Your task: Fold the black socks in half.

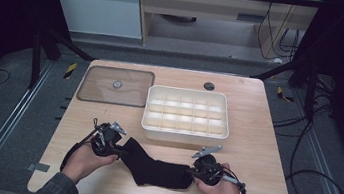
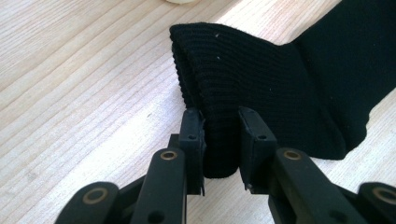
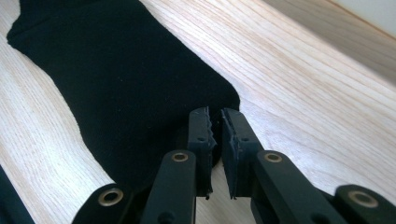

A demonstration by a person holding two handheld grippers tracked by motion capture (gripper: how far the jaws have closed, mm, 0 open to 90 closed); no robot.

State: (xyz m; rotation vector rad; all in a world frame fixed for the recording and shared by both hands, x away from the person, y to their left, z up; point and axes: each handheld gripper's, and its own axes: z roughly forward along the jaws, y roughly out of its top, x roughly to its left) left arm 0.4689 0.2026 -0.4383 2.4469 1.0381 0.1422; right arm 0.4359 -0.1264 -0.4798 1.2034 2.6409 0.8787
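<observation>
The left gripper is clamping the black sock's ribbed cuff, while the right gripper is pinching its toe edge; the sock is lying just before the white divided box. The thin toe bite is risking slipping free under tension.

In the left gripper view, the black ribbed knit sock is cut off by the right and top edges, and the left tongs hide the part of its cuff between them. In the right gripper view, the sock continues past the top edge. Whether the right tongs really pinch its edge is hard to tell.
</observation>
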